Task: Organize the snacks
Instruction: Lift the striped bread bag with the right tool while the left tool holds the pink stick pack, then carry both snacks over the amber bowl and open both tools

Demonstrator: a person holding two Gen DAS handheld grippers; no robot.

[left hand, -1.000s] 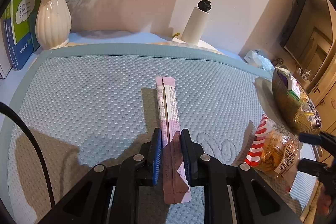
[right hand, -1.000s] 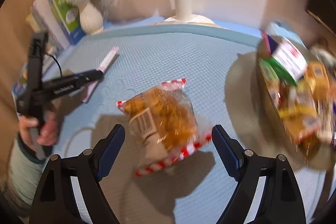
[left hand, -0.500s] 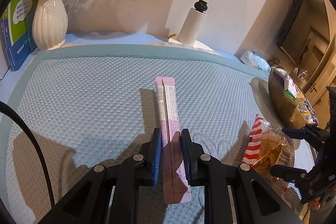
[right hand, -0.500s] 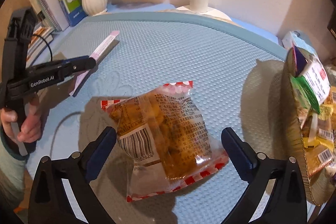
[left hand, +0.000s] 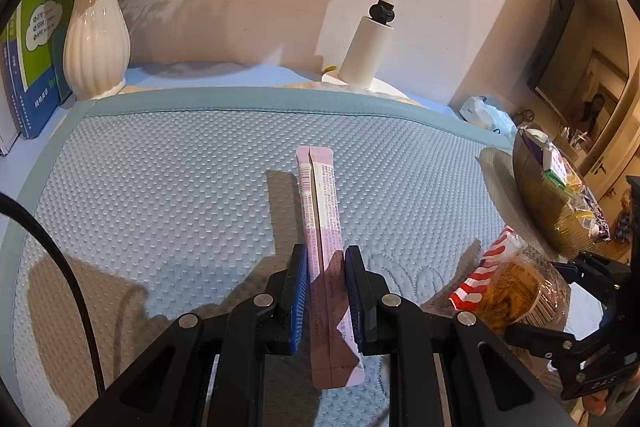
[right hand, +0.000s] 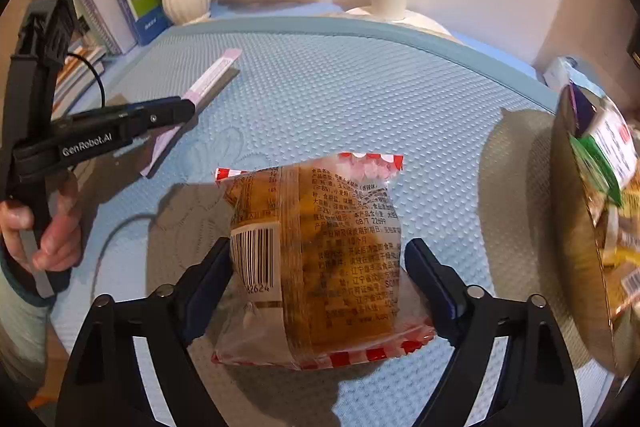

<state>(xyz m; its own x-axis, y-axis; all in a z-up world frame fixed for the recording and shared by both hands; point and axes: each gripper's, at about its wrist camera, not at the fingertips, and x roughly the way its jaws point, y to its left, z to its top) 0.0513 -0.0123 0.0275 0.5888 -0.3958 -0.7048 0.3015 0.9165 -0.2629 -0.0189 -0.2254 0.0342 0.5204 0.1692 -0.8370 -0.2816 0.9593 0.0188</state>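
Observation:
A long pink stick pack (left hand: 320,195) lies flat on the blue quilted mat (left hand: 180,187), and my left gripper (left hand: 325,255) is shut on its near half. In the right wrist view the same left gripper (right hand: 188,107) holds the stick pack (right hand: 216,75) low over the mat. A clear snack bag (right hand: 320,247) with red-and-white ends and golden pieces sits between the fingers of my right gripper (right hand: 318,247). Its jaws are closing, and both pads touch the bag's sides, which bunch inward. From the left wrist view, the bag (left hand: 508,287) lies at the right.
A woven gold basket (right hand: 572,227) full of snack packs stands at the mat's right edge. At the back are a white ribbed vase (left hand: 96,43), upright books (left hand: 32,47) and a white lamp post (left hand: 372,43). A black cable (left hand: 72,287) crosses the left.
My right gripper came down over the snack bag, opened wide, then drew its jaws in against the bag, which now stands narrower and squarer. The left gripper and stick pack stayed put.

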